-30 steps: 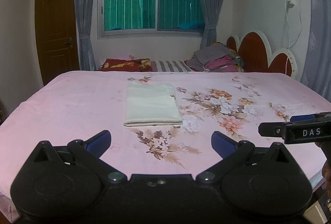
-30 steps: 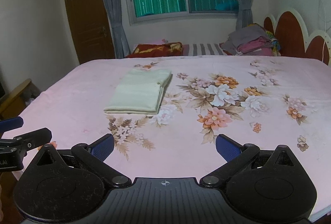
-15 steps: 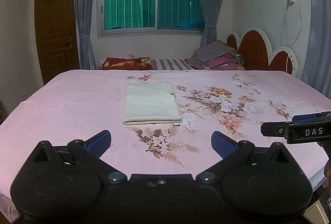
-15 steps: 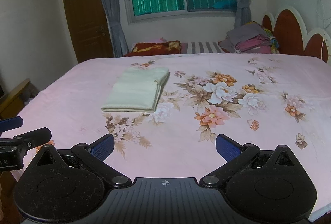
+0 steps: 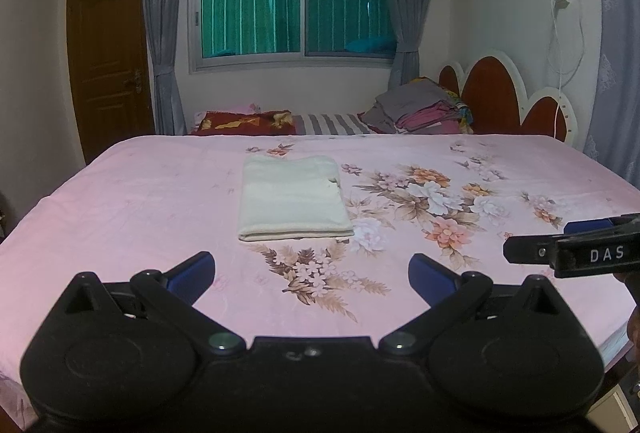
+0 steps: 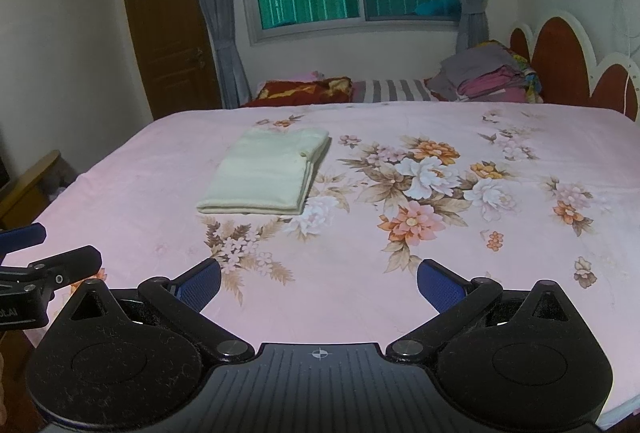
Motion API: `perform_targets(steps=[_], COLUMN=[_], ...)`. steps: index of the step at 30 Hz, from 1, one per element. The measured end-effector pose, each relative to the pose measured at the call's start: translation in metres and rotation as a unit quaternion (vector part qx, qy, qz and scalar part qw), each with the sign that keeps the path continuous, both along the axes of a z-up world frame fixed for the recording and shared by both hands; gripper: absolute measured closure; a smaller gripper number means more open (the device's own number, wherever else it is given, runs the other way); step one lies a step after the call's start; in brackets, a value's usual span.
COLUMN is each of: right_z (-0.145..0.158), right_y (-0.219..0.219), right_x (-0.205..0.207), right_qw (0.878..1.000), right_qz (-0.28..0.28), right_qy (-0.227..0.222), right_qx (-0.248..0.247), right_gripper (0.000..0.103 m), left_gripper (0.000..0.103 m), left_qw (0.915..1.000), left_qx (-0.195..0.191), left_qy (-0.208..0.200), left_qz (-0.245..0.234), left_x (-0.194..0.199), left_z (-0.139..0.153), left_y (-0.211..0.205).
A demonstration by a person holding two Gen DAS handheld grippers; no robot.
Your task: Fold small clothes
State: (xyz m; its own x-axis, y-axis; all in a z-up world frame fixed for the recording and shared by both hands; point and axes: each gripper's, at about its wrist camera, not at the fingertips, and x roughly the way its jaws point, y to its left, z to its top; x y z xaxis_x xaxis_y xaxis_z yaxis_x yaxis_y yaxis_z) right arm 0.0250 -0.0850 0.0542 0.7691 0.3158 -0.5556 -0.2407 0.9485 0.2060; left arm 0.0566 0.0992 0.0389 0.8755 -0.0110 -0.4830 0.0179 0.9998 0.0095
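**Folded garment rests on floral bed**

While both tongs hang over the near edge of the bed [image 5: 120, 201], a pale cream garment [image 5: 294, 203] lies folded flat on the pink flowered sheet, well beyond their reach. The left tongs [image 5: 312, 271] stand spread wide, gripping nothing. The right tongs [image 6: 319, 283] are likewise wide apart and empty. A pile of clothes [image 6: 486, 77] sits by the headboard [image 6: 560, 61].
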Motion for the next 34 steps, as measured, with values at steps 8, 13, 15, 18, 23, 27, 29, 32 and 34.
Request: perform_targets(steps=[8,13,15,18,23,27,29,32,34], right_z=[0.0002,-0.0004,-0.0006,-0.0016,-0.0018,-0.0018,-0.0012,-0.0004,0.0003], right_y=[0.0009,0.0008,-0.0001,-0.0020,-0.0030,-0.0033,-0.0041,-0.0062,-0.0058], right_x=[0.0005,0.0014,0.0019,0.0021,0.0027,0.0026,0.0029,0.0039,0.0035], right_qw=[1.000,1.000,1.000,1.000,1.000,1.000,1.000,1.000,1.000], right_qz=[0.004,0.006,0.007,0.008,0.009,0.009,0.009,0.009,0.010], right_qy=[-0.002,-0.001,-0.002,-0.003,-0.003,-0.003,-0.004,-0.004,-0.006], right_qx=[-0.001,-0.002,-0.003,-0.003,-0.004,-0.004,-0.005,-0.004,-0.005], right_gripper=[0.000,0.000,0.000,0.000,0.000,0.000,0.000,0.000,0.000], left_gripper=[0.000,0.000,0.000,0.001,0.001,0.001,0.001,0.001,0.001], left_qw=[1.0000,1.0000,1.0000,1.0000,1.0000,1.0000,0.9999,0.9998,0.9999], left_qx=[0.000,-0.001,0.000,0.000,-0.003,-0.002,-0.004,-0.007,-0.004], left_qy=[-0.001,-0.001,-0.001,-0.001,-0.004,-0.008,-0.010,-0.010,-0.009], left_qz=[0.000,0.002,0.003,0.003,0.002,-0.002,-0.006,-0.014,-0.013], left_x=[0.0004,0.0008,0.0009,0.0007,0.0017,0.0031,0.0039,0.0039,0.0038], left_z=[0.0003,0.0006,0.0006,0.0006,0.0016,0.0036,0.0040,0.0048,0.0047], left_y=[-0.0006,0.0001,0.0000,-0.0003,-0.0002,-0.0032,-0.0044,-0.0063,-0.0072])
